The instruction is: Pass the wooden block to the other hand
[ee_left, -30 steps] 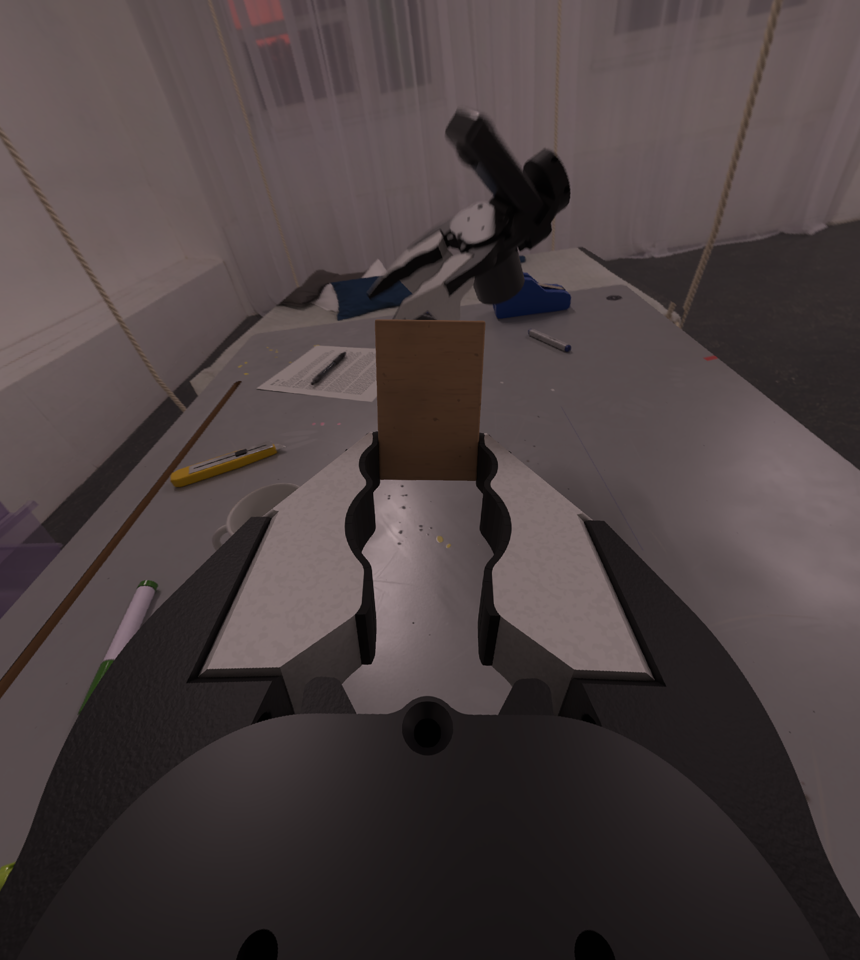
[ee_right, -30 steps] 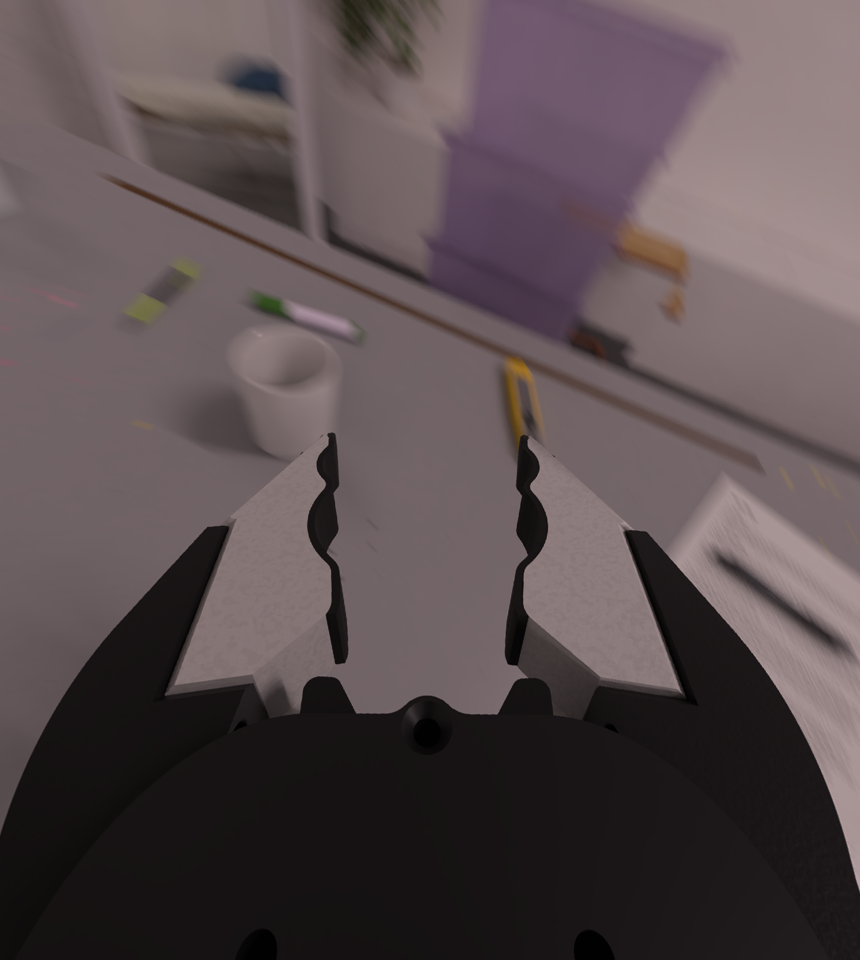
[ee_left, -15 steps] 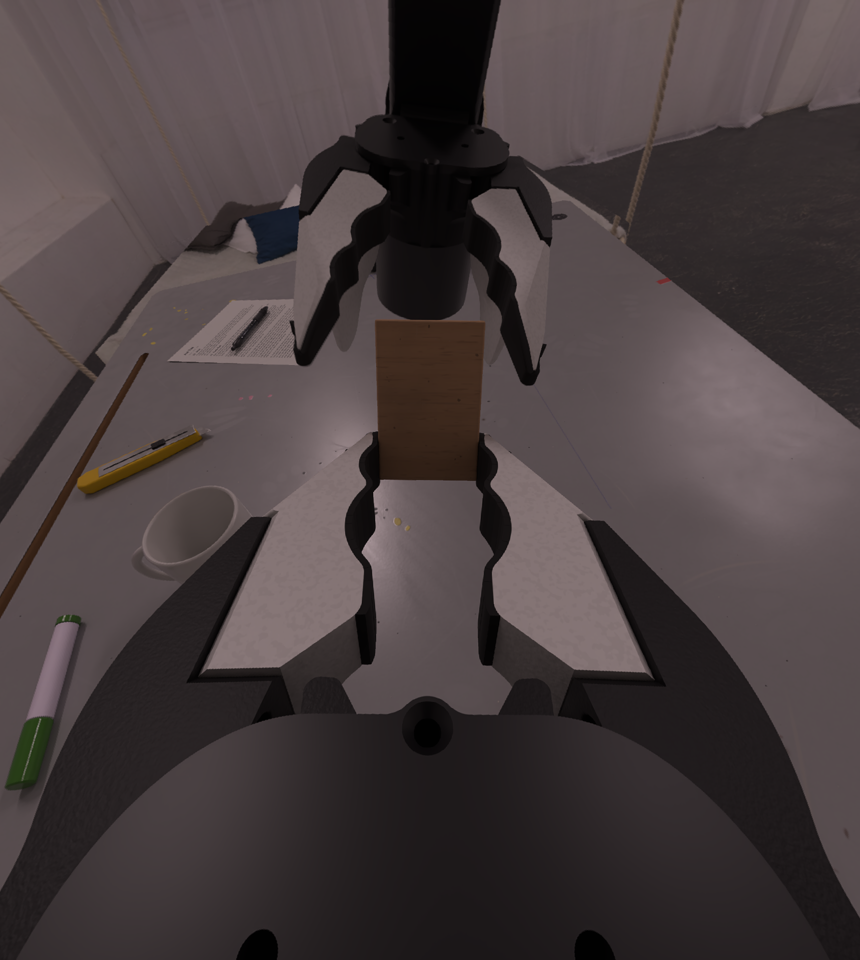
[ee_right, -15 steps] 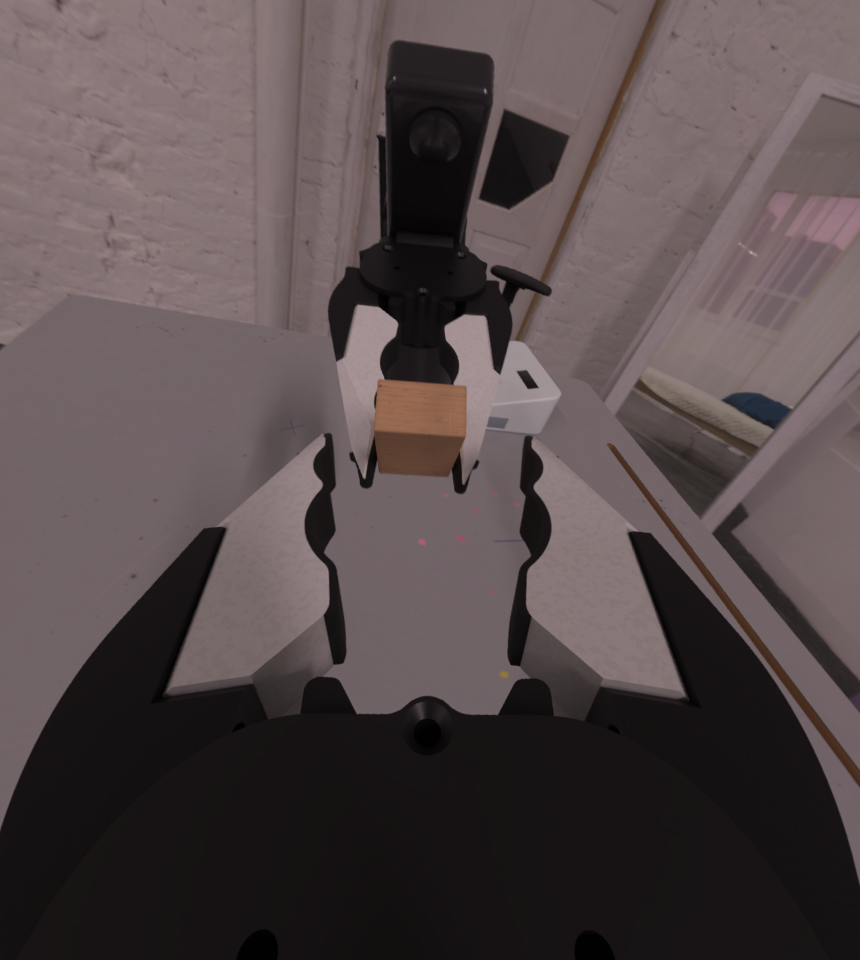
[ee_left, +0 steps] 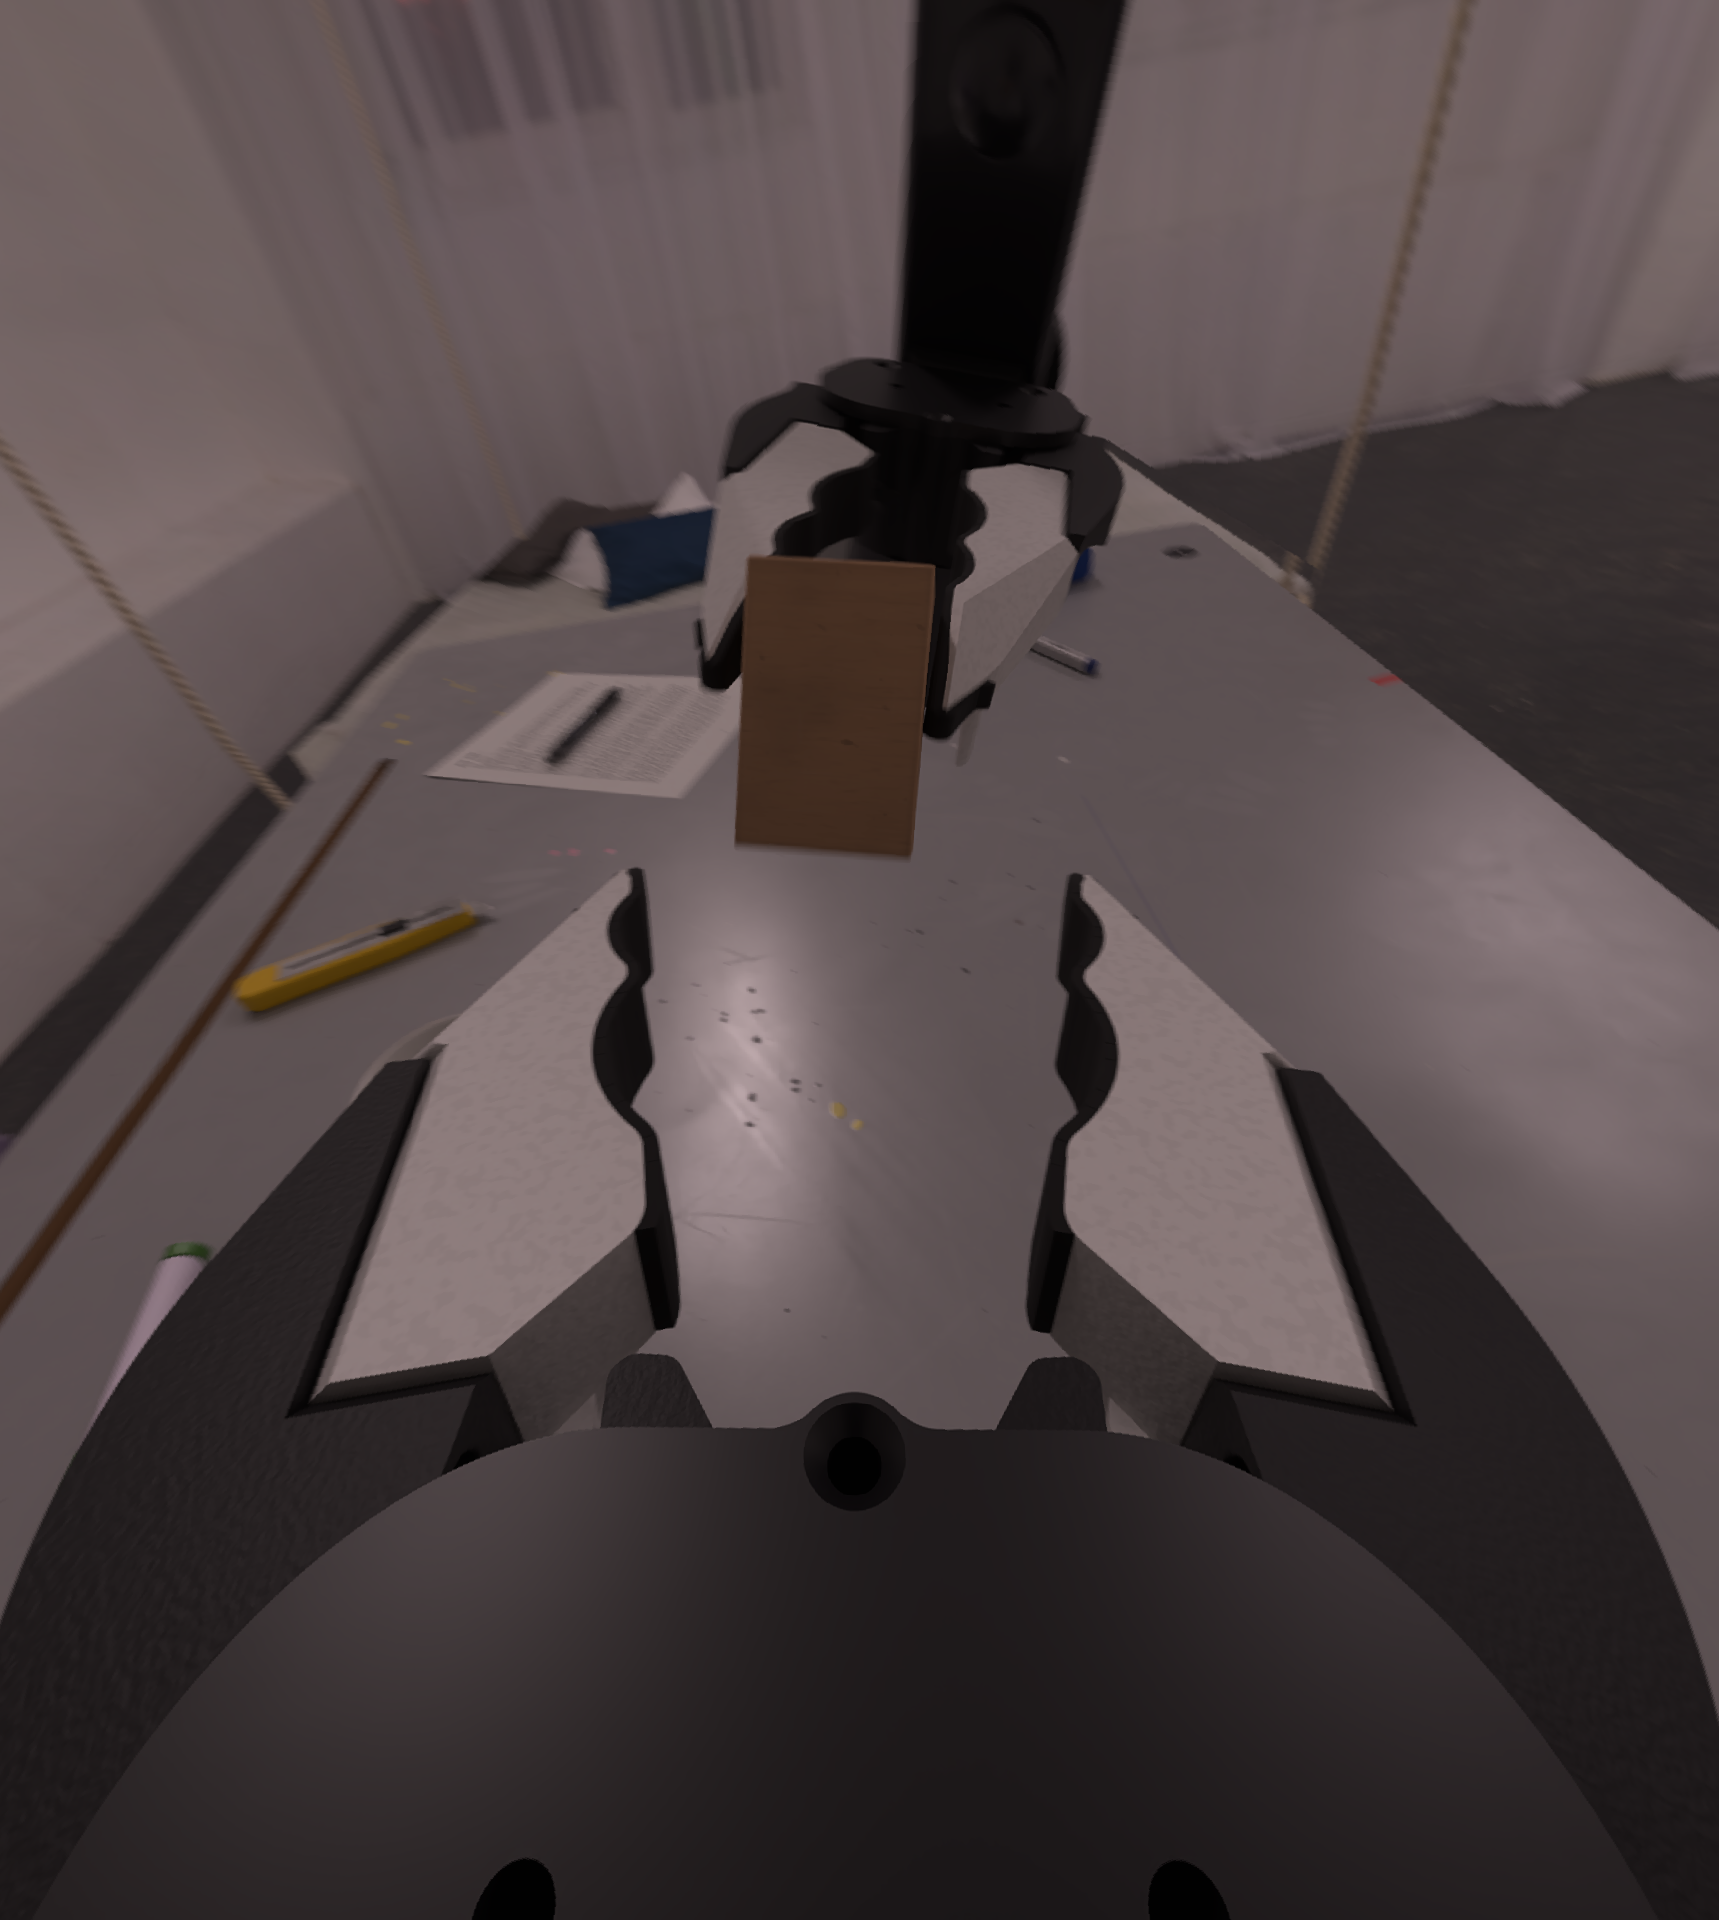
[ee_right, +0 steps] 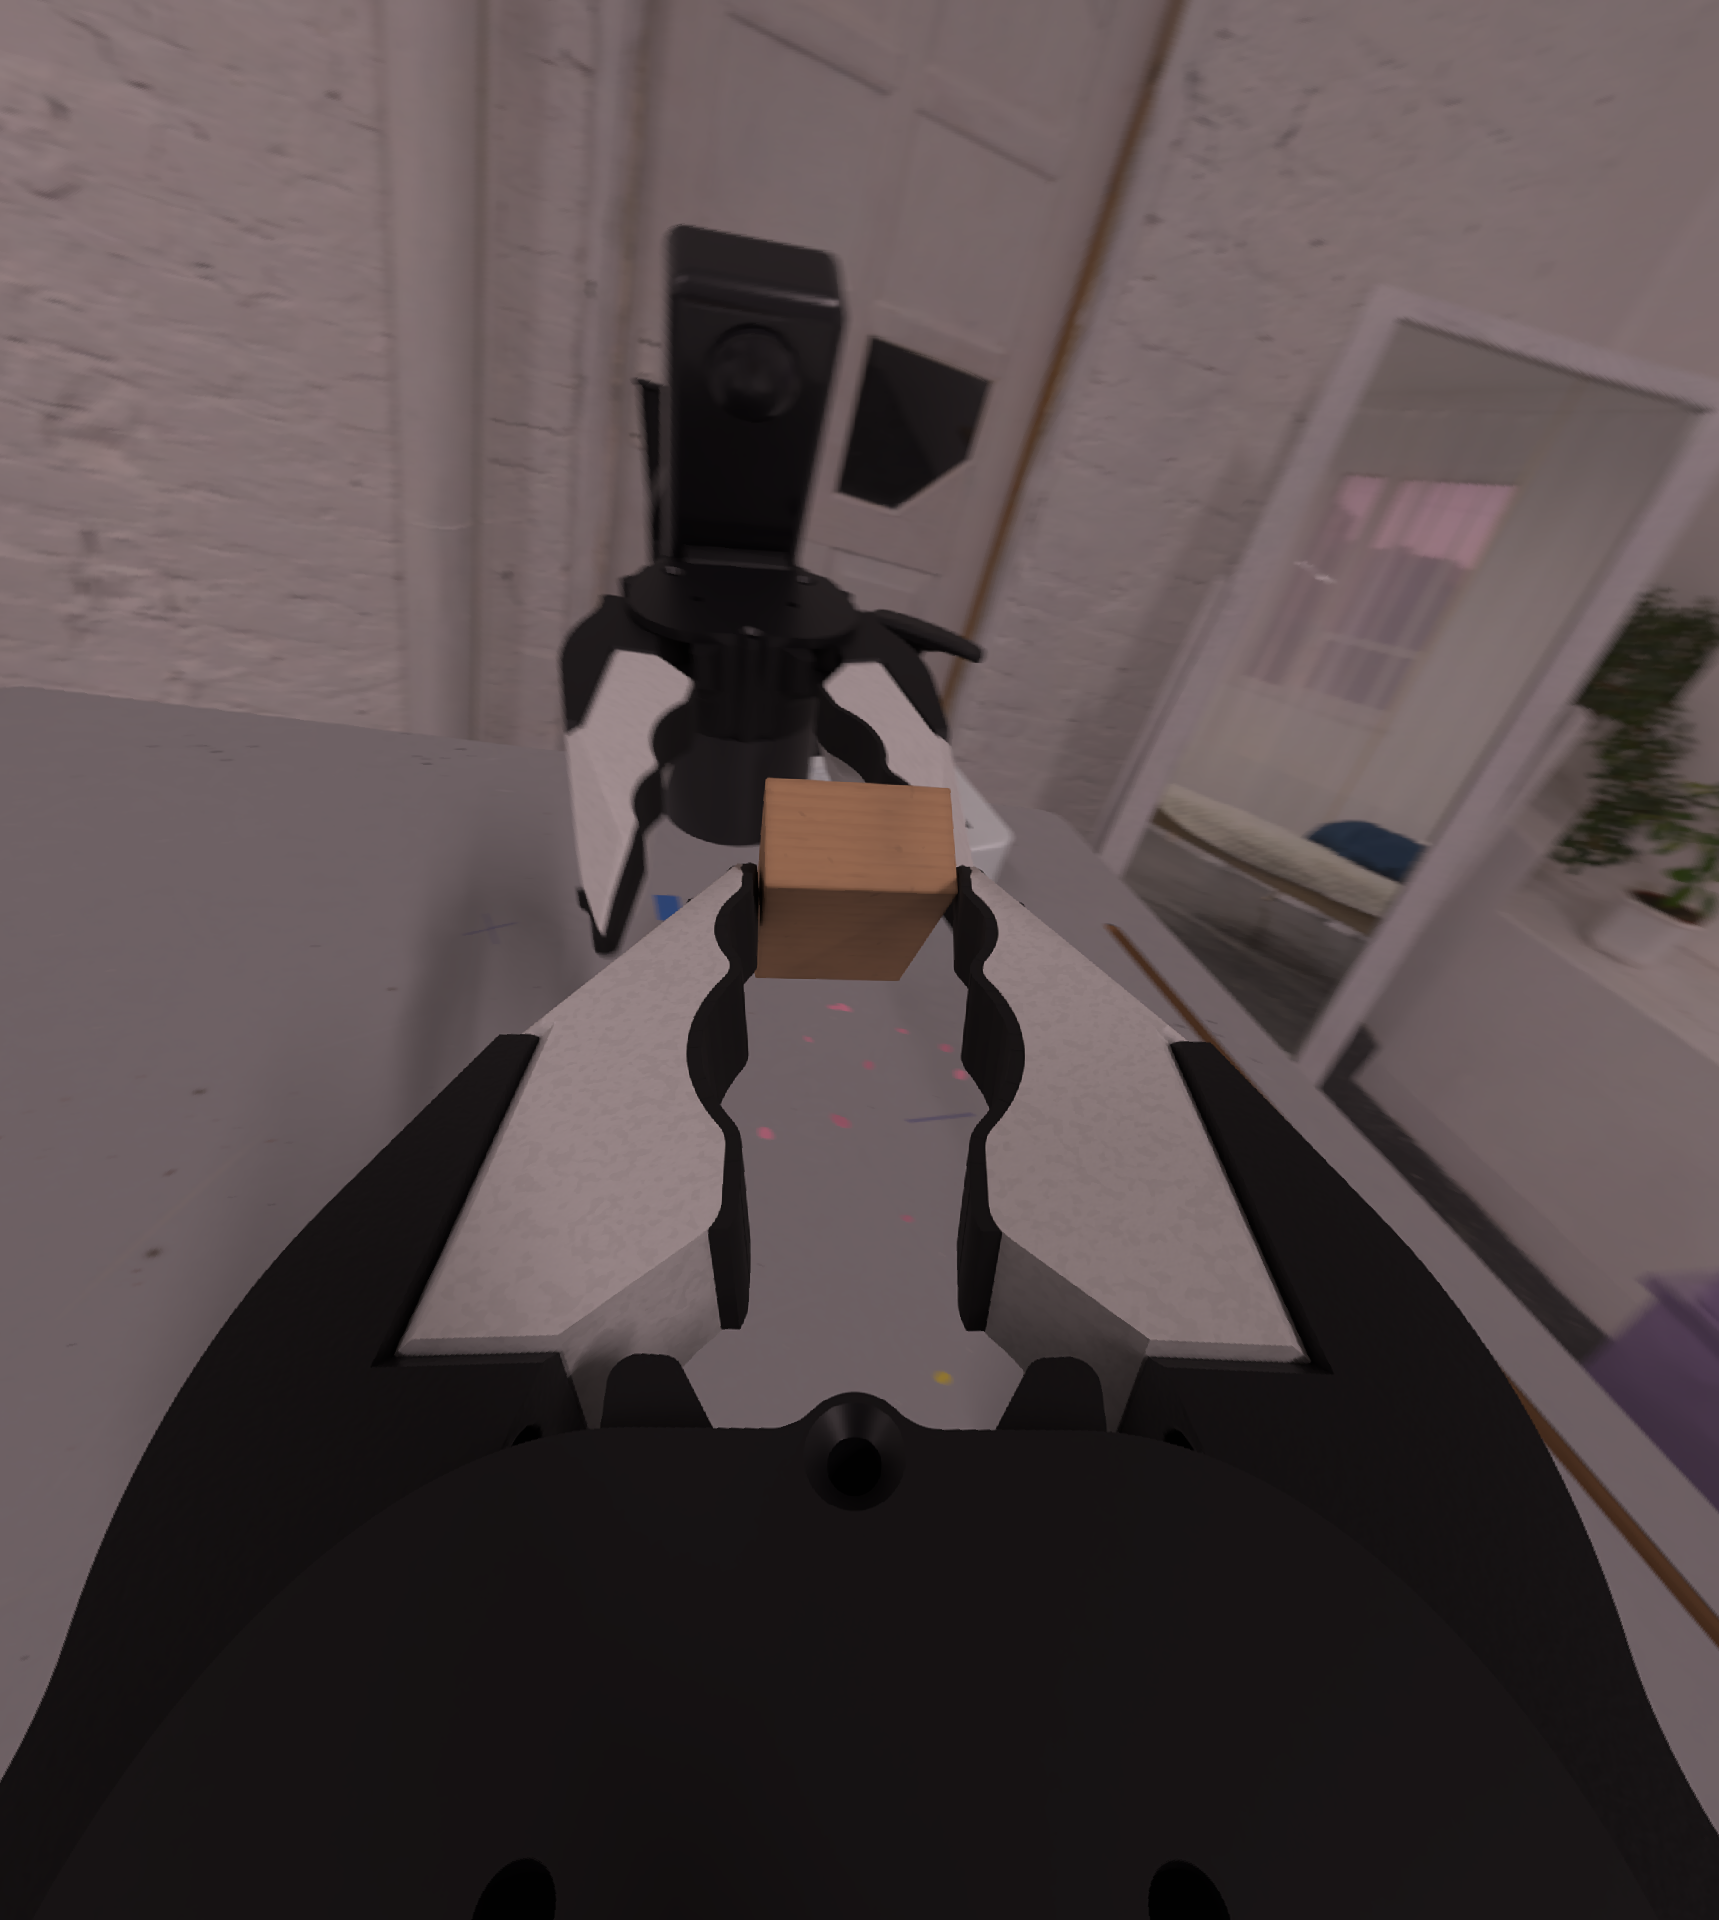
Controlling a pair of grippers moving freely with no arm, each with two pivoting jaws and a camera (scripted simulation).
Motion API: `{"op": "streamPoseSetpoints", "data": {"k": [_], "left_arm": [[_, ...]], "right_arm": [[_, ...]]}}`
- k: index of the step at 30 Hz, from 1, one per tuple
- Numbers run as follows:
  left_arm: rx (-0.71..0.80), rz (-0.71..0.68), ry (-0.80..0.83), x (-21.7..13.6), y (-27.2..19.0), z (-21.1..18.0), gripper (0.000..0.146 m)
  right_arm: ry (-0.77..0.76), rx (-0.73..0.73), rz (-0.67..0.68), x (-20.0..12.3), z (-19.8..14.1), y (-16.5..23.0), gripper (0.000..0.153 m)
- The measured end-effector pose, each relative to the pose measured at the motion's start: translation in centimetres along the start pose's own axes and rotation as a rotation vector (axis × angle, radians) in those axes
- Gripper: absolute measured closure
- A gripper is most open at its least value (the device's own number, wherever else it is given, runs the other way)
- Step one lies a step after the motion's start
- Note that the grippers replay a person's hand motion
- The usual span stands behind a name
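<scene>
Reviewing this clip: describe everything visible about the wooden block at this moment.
The wooden block is a plain, light brown rectangular piece with faint grain and sharp edges. It is held off the grey table, pinched at one end between the fingertips of the right gripper. Its long side points toward the left gripper, whose jaws stand wide open and clear of it. Nothing else touches it.

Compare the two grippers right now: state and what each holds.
The left gripper is open, with a wide gap between its fingers; the right gripper is shut on the wooden block. The left gripper holds nothing and sits apart from the block; the right gripper pinches it at the fingertips. Both have black bodies with pale, wavy-edged fingers, and they face each other above the grey table.
</scene>
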State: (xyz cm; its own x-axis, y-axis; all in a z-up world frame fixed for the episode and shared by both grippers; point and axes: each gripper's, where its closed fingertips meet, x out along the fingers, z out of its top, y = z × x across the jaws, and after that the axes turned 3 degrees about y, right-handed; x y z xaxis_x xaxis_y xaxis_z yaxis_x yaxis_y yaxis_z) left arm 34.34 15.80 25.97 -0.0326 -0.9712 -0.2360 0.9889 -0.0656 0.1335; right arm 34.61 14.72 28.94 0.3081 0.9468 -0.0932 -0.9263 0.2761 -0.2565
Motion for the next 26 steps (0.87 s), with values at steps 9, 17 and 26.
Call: {"op": "streamPoseSetpoints", "data": {"k": [9,17,26], "left_arm": [[-0.073,0.402,-0.128,-6.3,5.6,1.3,0.063],[-0.149,0.584,-0.393,-13.3,8.0,2.5,0.093],[-0.334,0.327,-0.895,-17.4,9.9,3.0,0.093]], "right_arm": [[0.334,0.011,-0.673,-14.4,-4.9,-9.5,0.115],[0.692,0.309,-1.131,-29.5,-15.7,-13.6,0.116],[0.826,0.500,-1.073,-31.0,-24.2,-14.8,0.116]]}}
